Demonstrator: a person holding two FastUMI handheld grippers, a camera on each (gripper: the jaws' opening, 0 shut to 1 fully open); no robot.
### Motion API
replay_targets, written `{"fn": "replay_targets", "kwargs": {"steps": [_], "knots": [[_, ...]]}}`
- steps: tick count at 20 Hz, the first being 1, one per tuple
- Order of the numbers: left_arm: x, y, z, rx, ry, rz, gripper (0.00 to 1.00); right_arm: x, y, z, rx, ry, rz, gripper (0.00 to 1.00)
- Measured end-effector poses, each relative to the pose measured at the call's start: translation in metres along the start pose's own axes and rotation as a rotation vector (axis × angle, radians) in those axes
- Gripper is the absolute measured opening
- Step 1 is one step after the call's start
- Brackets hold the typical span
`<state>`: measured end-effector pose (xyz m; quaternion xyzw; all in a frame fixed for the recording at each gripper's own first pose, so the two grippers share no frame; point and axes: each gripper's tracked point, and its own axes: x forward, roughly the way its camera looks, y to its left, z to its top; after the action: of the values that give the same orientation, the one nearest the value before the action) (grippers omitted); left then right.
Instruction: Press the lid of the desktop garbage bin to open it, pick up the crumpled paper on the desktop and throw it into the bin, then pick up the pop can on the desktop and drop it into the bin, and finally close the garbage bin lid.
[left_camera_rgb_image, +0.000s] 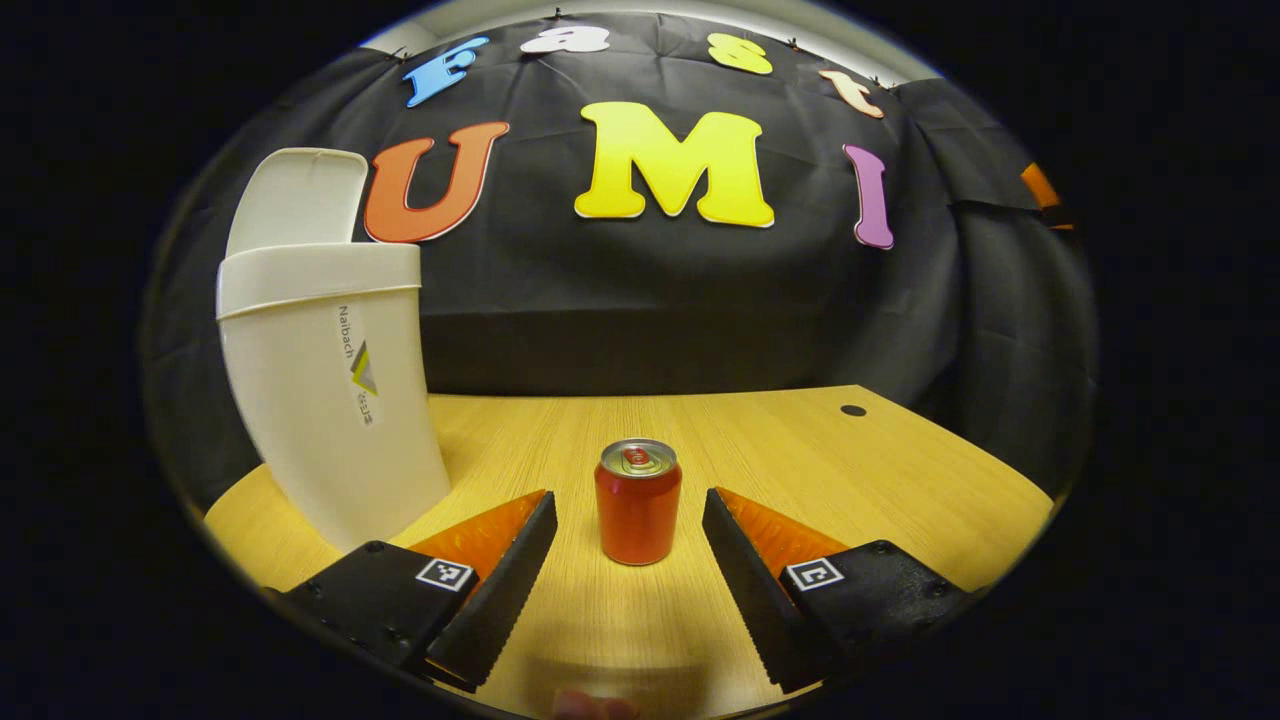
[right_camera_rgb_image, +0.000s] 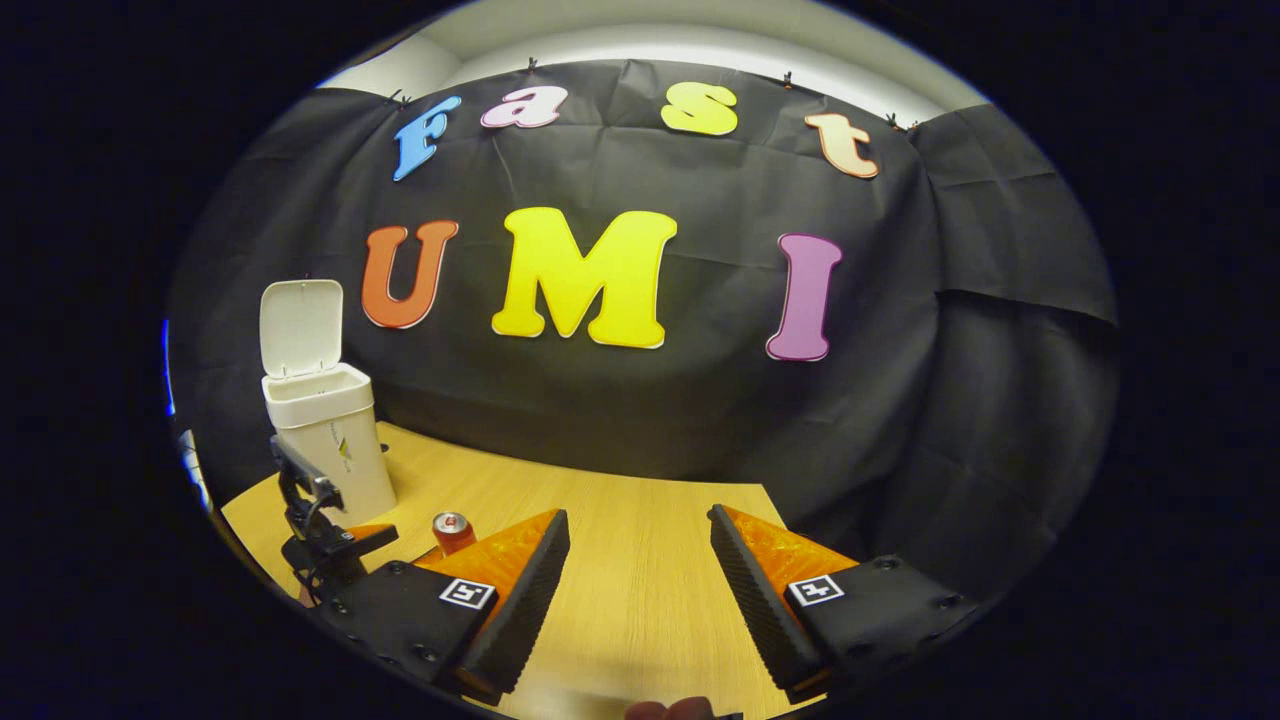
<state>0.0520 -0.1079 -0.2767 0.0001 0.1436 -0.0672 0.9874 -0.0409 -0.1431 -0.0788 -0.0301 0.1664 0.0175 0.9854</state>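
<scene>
On the desk, straight ahead of the left gripper: pop can, upright, between the spread fingers but touched by neither. Bin just to the left, lid up. No crumpled paper visible on the desktop, so likely step 3, the can pickup. Next: advance, centre, pinch the can's sides, lift over the rim. From the right gripper view: right gripper spread, holding nothing, well apart from the can; also the whole bin with its open mouth, and the other gripper from outside.
</scene>
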Motion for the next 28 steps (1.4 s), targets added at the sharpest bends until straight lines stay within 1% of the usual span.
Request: {"fn": "replay_targets", "kwargs": {"steps": [4, 6, 10, 11, 12, 17, 23, 26, 28], "knots": [[0.026, -0.002, -0.026, -0.01, 0.058, 0.019, 0.98, 0.005, -0.004, -0.008, -0.039, 0.015, 0.013, 0.9], [0.036, -0.004, -0.031, -0.01, 0.072, 0.024, 0.98, 0.009, -0.006, -0.011, -0.064, 0.022, 0.019, 0.9], [0.051, -0.003, -0.042, -0.006, 0.106, 0.032, 0.97, 0.018, 0.006, -0.012, -0.088, 0.026, 0.059, 0.9], [0.052, 0.002, -0.04, -0.008, 0.112, 0.037, 1.0, 0.021, 0.009, -0.014, -0.084, 0.033, 0.072, 0.9], [0.054, 0.002, -0.04, -0.011, 0.113, 0.037, 0.98, 0.024, 0.012, -0.015, -0.081, 0.038, 0.077, 0.9], [0.067, 0.002, -0.041, 0.0, 0.126, 0.007, 0.97, 0.04, 0.019, -0.024, -0.068, 0.078, 0.089, 0.9], [0.081, 0.004, -0.048, -0.001, 0.182, -0.011, 0.97, 0.044, 0.029, -0.024, -0.058, 0.09, 0.1, 0.89], [0.08, 0.002, -0.048, 0.002, 0.197, -0.022, 0.87, 0.042, 0.028, -0.021, -0.052, 0.08, 0.094, 0.9], [0.077, 0.001, -0.045, -0.009, 0.2, -0.034, 0.86, 0.039, 0.028, -0.018, -0.048, 0.073, 0.089, 0.9]]}}
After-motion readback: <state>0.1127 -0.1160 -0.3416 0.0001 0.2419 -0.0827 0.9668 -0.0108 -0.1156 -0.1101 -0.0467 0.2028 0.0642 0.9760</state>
